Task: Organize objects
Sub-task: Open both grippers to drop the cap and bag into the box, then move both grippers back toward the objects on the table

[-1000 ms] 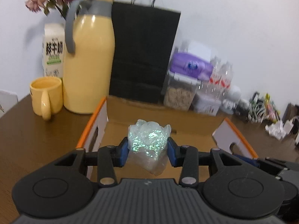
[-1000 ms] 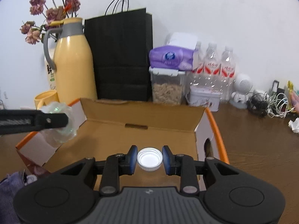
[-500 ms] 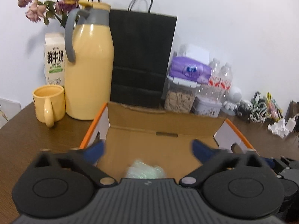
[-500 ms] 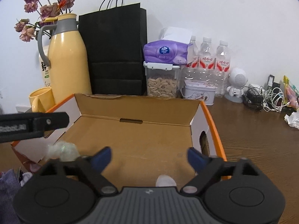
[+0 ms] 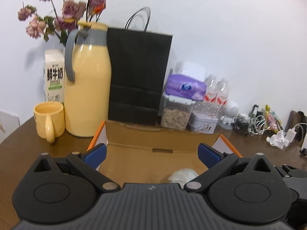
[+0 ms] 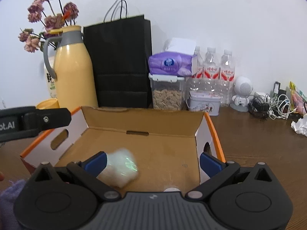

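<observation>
Crumpled iridescent plastic wrap (image 6: 120, 169) lies on the floor of the open orange-edged cardboard box (image 6: 168, 147) on the brown wooden table (image 6: 259, 149) | white bottle cap (image 6: 171, 189) rests near the box's front | left claw (image 5: 151, 156) and right claw (image 6: 152, 162) gape wide, their jaws just opened, gripping nothing

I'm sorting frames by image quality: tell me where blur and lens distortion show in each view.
Left wrist view: the dried pink flowers and tall yellow thermos jug are smeared by motion blur, the wall corners vignette dark. Right wrist view: background is sharp, only the crumpled iridescent plastic wrap in the open cardboard box is blurred; fisheye bends the brown wooden table edge.
</observation>
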A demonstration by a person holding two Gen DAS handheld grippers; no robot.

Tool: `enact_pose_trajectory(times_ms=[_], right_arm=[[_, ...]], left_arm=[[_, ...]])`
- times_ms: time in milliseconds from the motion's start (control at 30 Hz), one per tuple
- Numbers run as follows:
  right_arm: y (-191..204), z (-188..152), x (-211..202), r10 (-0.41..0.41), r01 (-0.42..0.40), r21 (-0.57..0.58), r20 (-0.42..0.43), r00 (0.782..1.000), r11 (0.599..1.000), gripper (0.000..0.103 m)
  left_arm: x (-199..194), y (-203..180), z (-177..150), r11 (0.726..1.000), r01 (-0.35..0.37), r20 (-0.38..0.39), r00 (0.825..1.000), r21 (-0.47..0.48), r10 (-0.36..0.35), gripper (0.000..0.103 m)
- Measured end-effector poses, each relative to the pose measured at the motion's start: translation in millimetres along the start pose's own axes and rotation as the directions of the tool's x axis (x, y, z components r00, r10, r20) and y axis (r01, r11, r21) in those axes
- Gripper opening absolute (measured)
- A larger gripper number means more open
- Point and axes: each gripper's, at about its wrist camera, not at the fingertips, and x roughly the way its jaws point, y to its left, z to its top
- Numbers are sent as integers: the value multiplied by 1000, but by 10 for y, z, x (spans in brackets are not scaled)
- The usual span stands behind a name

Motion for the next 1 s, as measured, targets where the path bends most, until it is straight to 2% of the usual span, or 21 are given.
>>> enact_pose_trajectory(times_ms=[167,500,1000], right_arm=[[45,65,-295,21,-20,-20,62,998,1000,103],[77,15,-867,46,-42,-37,124,991,998,103],[14,-525,-1640,80,-75,-49,104,991,996,103]], left_arm=[[-292,-14,131,1000,17,51,999,-11,-16,103],[-819,-15,228,1000,20,73,997,14,-21,103],[-1537,251,-186,999,-2,9,1000,43,1,103]])
